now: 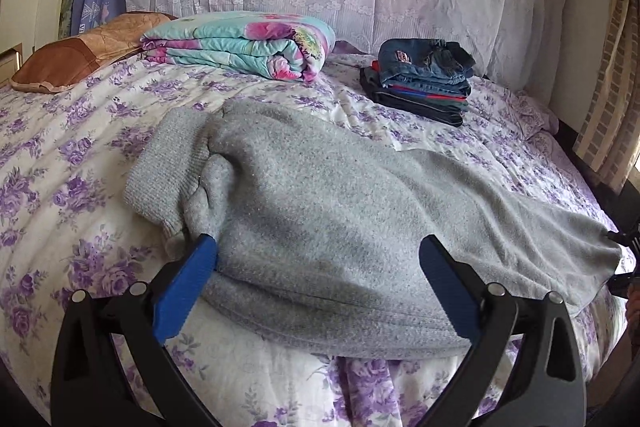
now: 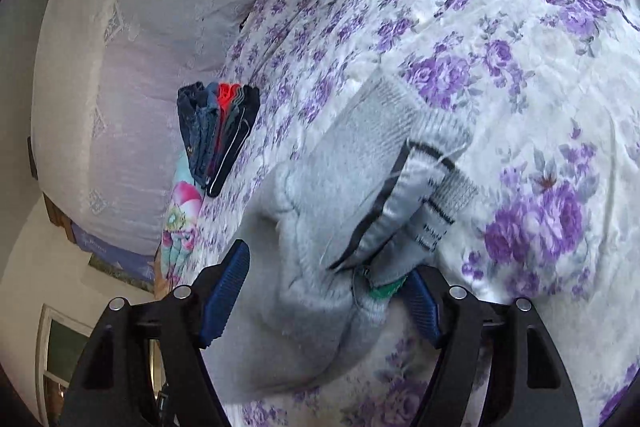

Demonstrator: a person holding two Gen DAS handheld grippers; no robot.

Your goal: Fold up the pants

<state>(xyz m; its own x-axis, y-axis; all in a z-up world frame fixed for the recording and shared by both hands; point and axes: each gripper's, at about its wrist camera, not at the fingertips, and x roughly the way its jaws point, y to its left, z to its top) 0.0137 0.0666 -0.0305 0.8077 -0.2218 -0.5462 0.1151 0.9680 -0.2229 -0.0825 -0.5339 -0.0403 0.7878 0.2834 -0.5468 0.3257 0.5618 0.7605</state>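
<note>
1. Grey pants (image 1: 320, 211) lie on the bed (image 1: 60, 163), in front of and between the fingers of both tools, already doubled leg on leg, it seems.
2. Left gripper (image 1: 318, 247): fingers wide, one at each side of the ribbed band end. The left finger (image 1: 188, 287) touches the cloth edge; nothing is pinched.
3. Right gripper (image 2: 326, 277): fingers wide, straddling a bunched end where a striped lining and a green tag (image 2: 386, 290) show. Picture blurred here; no pinch seen.
4. Step judged: between folds, with the long fold made and the crosswise fold not yet begun.
5. Next move calls for both sets of fingers to close on one end, lift low, and carry it over the other.
6. Finished stack of folded clothes (image 1: 424, 83) sits well beyond the fingers, beside a rolled quilt (image 1: 240, 45).
</note>
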